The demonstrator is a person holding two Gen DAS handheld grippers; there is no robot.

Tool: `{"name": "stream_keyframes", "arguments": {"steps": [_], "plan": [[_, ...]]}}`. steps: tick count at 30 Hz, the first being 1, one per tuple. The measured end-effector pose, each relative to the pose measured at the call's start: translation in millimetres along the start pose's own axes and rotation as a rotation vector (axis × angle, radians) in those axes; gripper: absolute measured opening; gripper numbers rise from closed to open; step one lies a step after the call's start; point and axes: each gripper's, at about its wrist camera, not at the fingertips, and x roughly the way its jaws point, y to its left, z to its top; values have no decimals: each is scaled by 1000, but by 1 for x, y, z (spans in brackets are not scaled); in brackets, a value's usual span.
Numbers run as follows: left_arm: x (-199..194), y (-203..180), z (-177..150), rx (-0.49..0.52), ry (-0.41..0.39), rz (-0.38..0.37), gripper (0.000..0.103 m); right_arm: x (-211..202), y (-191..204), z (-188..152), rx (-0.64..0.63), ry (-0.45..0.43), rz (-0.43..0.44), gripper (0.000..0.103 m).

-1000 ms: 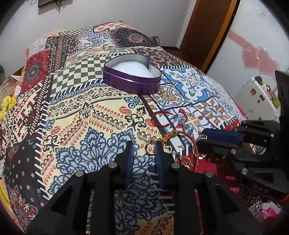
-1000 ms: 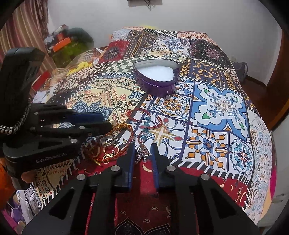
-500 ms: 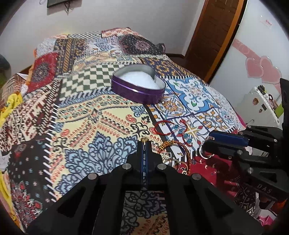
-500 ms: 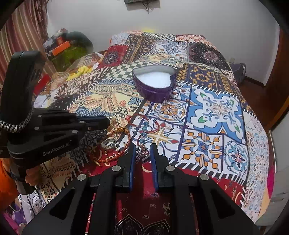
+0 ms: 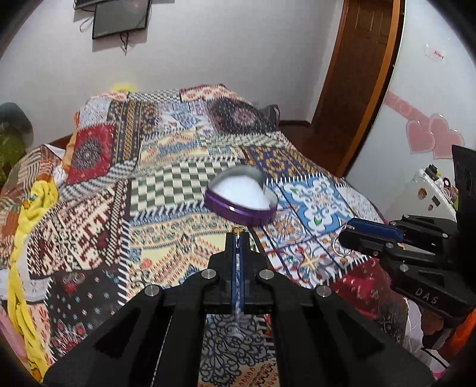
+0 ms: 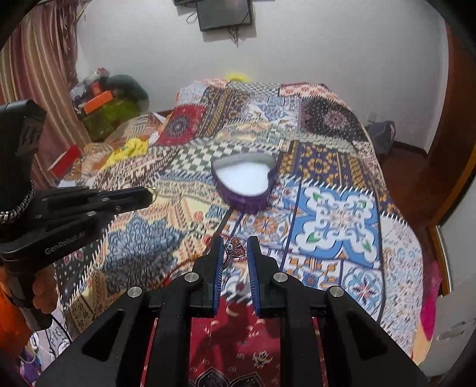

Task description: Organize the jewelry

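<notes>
Black tongs (image 5: 238, 238), blue pads, silver screws.

A patchwork bedspread (image 5: 166, 190) is covering the bed. A dark screen (image 6: 224, 13) is hanging on the white wall, a yellow cloth (image 5: 32, 208) is lying crumpled at the bed's edge, and pink heart stickers (image 5: 434, 140) are showing beside the wooden door (image 5: 357, 74).

The right hand-held gripper (image 6: 235, 253) pinches a stone-set ring (image 6: 233, 249) above the patterned bed (image 6: 342, 214), the purple heart-shaped box (image 6: 244, 182) well ahead, left hand-held gripper (image 6: 148, 195) to its left.
</notes>
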Motion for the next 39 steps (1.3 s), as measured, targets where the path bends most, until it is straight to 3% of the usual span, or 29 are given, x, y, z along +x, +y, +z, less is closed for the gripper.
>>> {"name": "stream_keyframes", "arguments": {"steps": [14,22,30,39], "plan": [[9,9,37,0,-63,-3,0,4,-8,48,-31,-94,-20,14],[38,13,51,-2,-27,-32,0,35,-16,59,-47,-48,-12,14],[78,17,56,-2,65,-95,0,67,-20,64,-84,23,-9,14],[109,21,61,8,125,-97,0,92,-23,66,-103,101,29,14]]}}
